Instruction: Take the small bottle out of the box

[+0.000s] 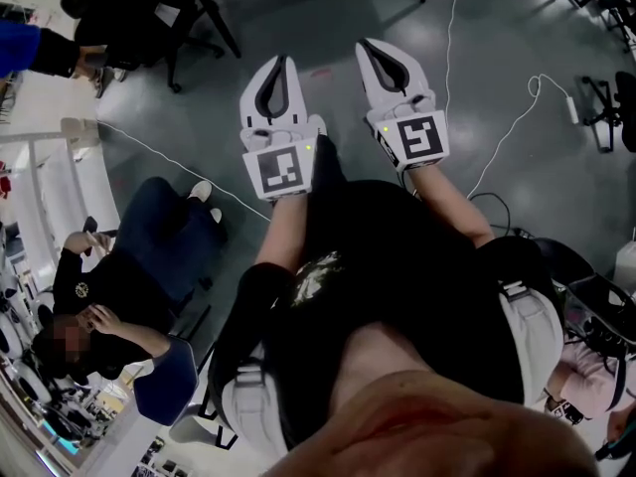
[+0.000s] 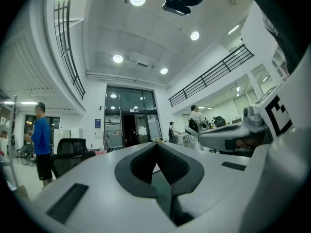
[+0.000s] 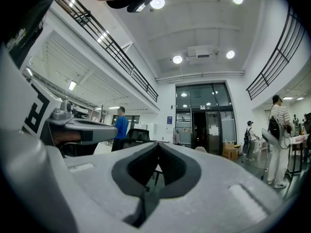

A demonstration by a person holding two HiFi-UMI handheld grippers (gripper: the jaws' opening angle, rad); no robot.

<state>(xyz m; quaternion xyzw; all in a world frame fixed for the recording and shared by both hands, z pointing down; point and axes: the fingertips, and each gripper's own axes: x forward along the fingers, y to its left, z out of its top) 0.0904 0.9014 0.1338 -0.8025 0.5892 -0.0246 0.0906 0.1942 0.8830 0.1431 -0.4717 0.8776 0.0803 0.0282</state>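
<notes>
Holding both tools out over the grey floor, the person aims the white left gripper and white right gripper away from the body. They sit side by side, apart, each with a black-and-white marker cube at the rear. Left jaws are pressed together at the tips with nothing between them. Right jaws are the same, tips meeting and empty. The small bottle and the box show in no view, so the bottle's place, long axis and heading can't be told. The wearer's dark torso hides the floor below it. A thin white cable is cut off at the top edge. Both gripper views face distant glass doors.
</notes>
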